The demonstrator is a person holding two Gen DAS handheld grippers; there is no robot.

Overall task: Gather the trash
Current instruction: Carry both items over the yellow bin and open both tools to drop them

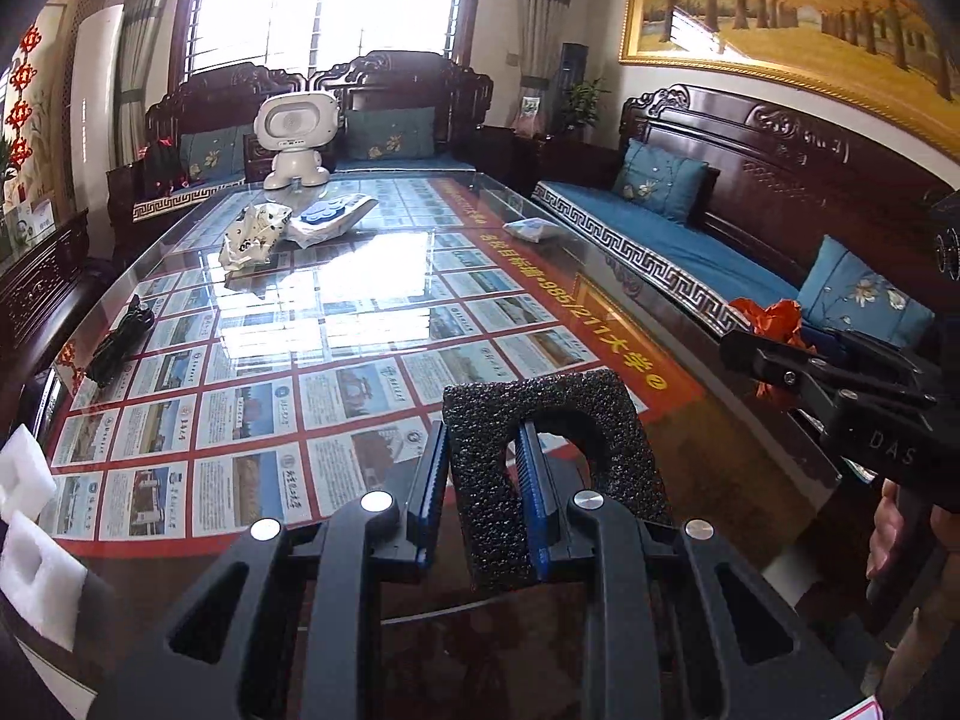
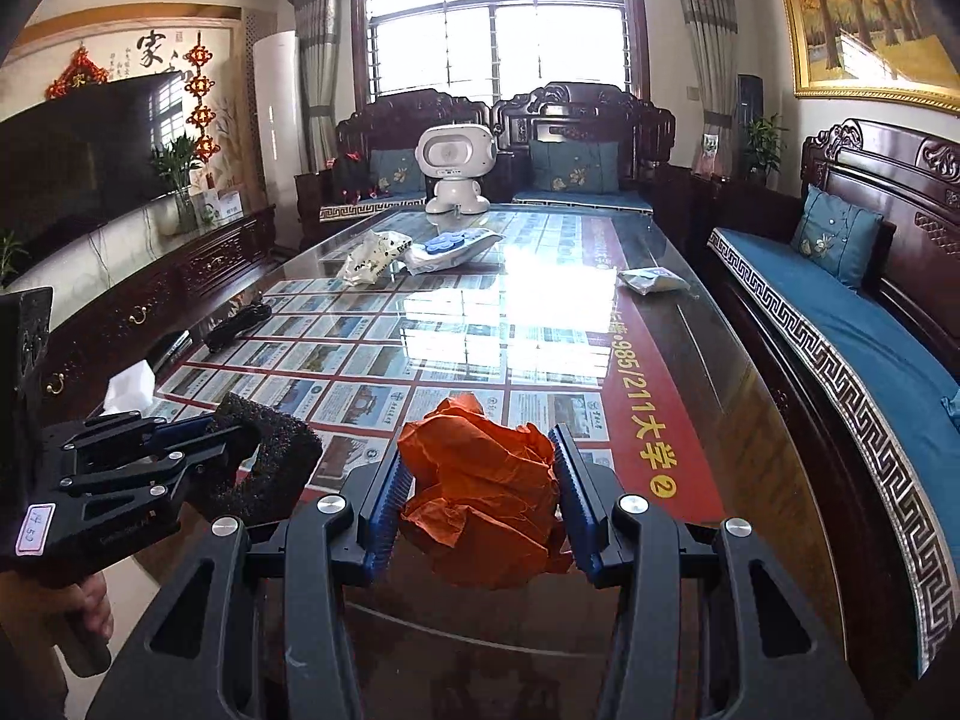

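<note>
Both grippers are loaded and held above the near end of the glass-topped table [image 1: 372, 312]. Left gripper [image 1: 483, 480] has its blue pads clamped on one side of a black foam piece [image 1: 540, 420], a rough, squarish block with a rounded hollow in it; the foam stands up between the fingers and sticks out past their tips. From the right wrist view the same gripper [image 2: 198, 444] and foam [image 2: 282, 450] show at the lower left, with a hand [image 2: 84, 612] on the handle.

Right gripper [image 2: 480, 504] is closed on a crumpled ball of orange paper [image 2: 486, 492], pads pressing it from both sides. In the left wrist view that paper [image 1: 771, 324] pokes out of the gripper at the right edge.

More litter lies on the table, well apart from both tools: a crumpled white bag with dark print [image 2: 372, 258], a white packet with a blue flower shape [image 2: 450, 249] just beside it, a small flat white packet [image 2: 654, 281] near the right edge, and a dark bundle [image 2: 237, 318] near the left edge. A white toy robot [image 2: 456, 171] stands at the far end. White foam blocks [image 1: 30, 516] sit at the near left corner.
</note>
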